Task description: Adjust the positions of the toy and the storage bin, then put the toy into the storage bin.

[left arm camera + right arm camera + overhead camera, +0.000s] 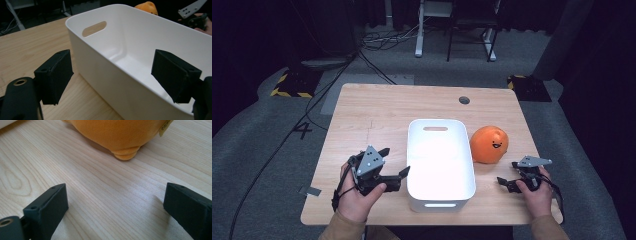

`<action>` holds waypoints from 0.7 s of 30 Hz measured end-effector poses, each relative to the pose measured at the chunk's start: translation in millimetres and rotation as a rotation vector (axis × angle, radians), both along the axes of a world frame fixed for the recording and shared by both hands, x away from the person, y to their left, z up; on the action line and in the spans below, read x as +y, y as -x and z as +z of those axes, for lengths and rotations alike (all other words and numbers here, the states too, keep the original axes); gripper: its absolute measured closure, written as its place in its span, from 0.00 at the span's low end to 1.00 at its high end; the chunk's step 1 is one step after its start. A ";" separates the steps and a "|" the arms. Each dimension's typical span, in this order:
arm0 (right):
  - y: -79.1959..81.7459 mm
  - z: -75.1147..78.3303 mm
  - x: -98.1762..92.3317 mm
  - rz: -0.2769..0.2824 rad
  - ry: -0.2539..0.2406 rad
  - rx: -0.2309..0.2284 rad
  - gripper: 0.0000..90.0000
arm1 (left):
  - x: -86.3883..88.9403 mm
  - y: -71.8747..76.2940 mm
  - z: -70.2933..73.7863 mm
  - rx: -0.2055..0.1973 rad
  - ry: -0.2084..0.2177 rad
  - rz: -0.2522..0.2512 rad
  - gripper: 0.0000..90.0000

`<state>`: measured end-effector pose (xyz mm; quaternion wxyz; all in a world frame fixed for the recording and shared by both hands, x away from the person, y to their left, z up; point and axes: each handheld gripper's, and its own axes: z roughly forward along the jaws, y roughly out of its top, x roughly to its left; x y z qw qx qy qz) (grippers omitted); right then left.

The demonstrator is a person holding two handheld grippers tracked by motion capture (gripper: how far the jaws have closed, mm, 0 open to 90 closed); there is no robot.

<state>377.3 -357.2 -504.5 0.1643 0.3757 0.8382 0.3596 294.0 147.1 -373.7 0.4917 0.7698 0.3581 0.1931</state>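
Plush orange (489,144) beside white bin (440,195), right desk edge: I'd ease my empty, wide-open right gripper (508,181) forward, straddling it squarely.

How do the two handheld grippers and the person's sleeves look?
Both the left gripper and the right gripper are black, with blocky black jaws. Each carries a grey three-cornered plate with small holes on top, and a black cable trails from each. The sleeves are tan.

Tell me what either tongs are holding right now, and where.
Nothing. The left tongs straddle the bin wall without gripping; the right tongs are open, short of the plush.
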 end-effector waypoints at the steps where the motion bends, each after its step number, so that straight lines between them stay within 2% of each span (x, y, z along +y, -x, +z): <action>1: 0.0 0.0 0.0 0.000 0.000 0.000 0.06 | 2.5 -2.2 -0.5 0.002 0.000 0.009 0.19; 4: 0.2 0.1 -0.1 -0.004 0.003 -0.001 0.06 | 15.8 -14.8 -6.5 0.000 -0.030 0.059 0.19; 5: 0.2 0.1 -0.1 -0.004 0.003 -0.001 0.06 | 15.8 -14.8 -6.5 0.000 -0.030 0.059 0.19; 7: 0.6 0.0 0.2 -0.012 0.002 -0.002 0.06 | 21.5 -21.2 -11.5 0.018 -0.026 0.080 0.19; 10: 1.2 0.2 0.3 -0.019 0.002 0.002 0.07 | 31.2 -32.8 -20.3 0.027 -0.072 0.135 0.19; 13: 0.9 0.1 -0.1 -0.017 0.001 -0.001 0.07 | 37.9 -40.6 -28.1 0.043 -0.100 0.155 0.19; 15: 1.0 0.2 -0.1 -0.026 -0.003 -0.002 0.09 | 43.6 -46.1 -34.7 0.066 -0.112 0.169 0.19; 19: 1.4 0.4 -0.3 -0.042 -0.010 -0.007 0.11 | 53.2 -56.5 -45.9 0.084 -0.135 0.207 0.19; 21: 1.4 0.4 -0.4 -0.043 -0.011 -0.008 0.11 | 57.6 -61.6 -52.3 0.095 -0.131 0.234 0.20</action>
